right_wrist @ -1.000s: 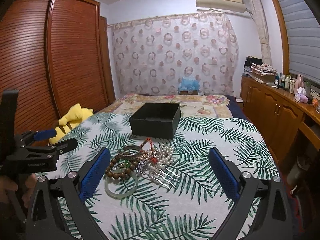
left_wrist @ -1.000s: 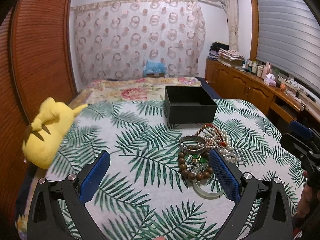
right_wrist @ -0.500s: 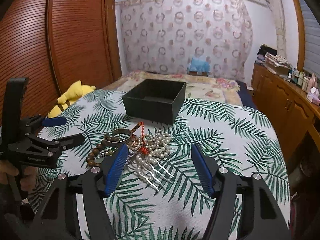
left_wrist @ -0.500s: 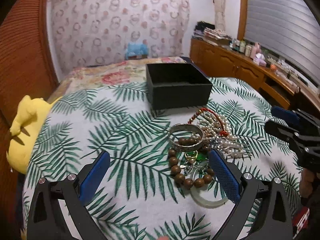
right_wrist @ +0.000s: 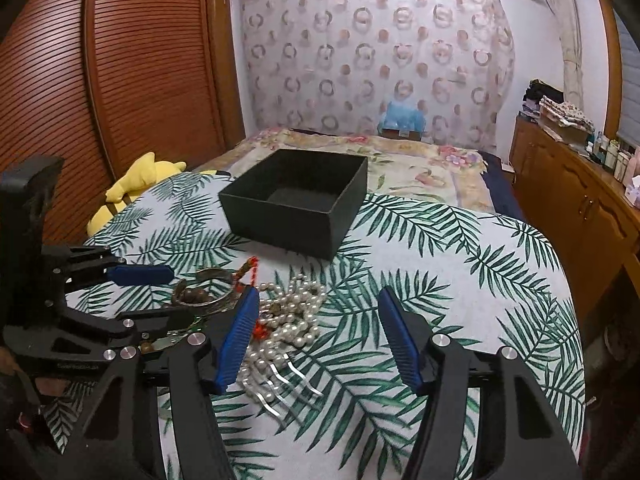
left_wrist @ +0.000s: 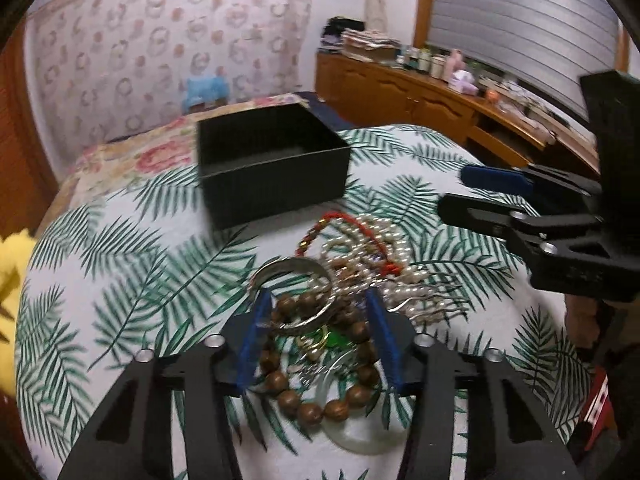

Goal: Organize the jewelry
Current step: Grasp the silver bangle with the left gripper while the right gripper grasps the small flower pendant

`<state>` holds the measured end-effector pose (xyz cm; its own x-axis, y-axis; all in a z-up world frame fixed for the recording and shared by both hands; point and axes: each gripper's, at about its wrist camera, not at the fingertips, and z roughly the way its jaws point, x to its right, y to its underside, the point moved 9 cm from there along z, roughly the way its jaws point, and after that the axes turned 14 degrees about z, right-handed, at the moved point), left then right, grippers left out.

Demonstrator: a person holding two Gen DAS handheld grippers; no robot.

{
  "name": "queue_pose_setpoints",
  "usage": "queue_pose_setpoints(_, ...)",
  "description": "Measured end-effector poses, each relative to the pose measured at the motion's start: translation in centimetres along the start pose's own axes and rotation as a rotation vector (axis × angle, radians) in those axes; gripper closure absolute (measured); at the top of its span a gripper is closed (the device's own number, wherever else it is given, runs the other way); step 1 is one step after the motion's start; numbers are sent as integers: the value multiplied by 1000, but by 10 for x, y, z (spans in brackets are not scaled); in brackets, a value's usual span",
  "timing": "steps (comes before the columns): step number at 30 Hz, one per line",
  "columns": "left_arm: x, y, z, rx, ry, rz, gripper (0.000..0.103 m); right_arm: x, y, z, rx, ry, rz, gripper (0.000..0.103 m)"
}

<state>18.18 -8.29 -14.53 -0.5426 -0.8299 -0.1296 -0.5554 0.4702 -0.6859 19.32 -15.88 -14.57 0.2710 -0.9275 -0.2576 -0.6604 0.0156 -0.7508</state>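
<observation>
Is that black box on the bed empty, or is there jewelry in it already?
Empty as far as visible: the black box is open-topped, showing only bare dark floor; the jewelry pile lies outside it.

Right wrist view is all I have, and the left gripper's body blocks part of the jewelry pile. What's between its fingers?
Observer: The left gripper is open, with its fingers on either side of a silver bangle and a wooden bead bracelet.
Operator: Anything else hidden behind it?
Observer: A pale translucent bangle lies partly under the beads, nearest the left camera.
Operator: Anything small I'd miss?
Observer: A small green piece sits inside the bead loop. It is too blurred to identify.
</observation>
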Motion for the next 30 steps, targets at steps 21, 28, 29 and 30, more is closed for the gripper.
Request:
queue_pose_setpoints(21, -7, -10, -2, 29, 61, 9, 100, -10, 1, 27, -68, -23, -54, 41)
queue_pose_setpoints(28, -20, -21, -22, 91, 43, -28, 100, -26, 2, 42, -122, -94, -55, 60)
queue_pose_setpoints(29, -23, -22, -22, 91, 39, -32, 100, -28, 2, 45, -132, -107, -52, 64)
queue_pose_setpoints(30, -27, -22, -22, 89, 31, -36, 100, -29, 2, 47, -141, -117, -49, 66)
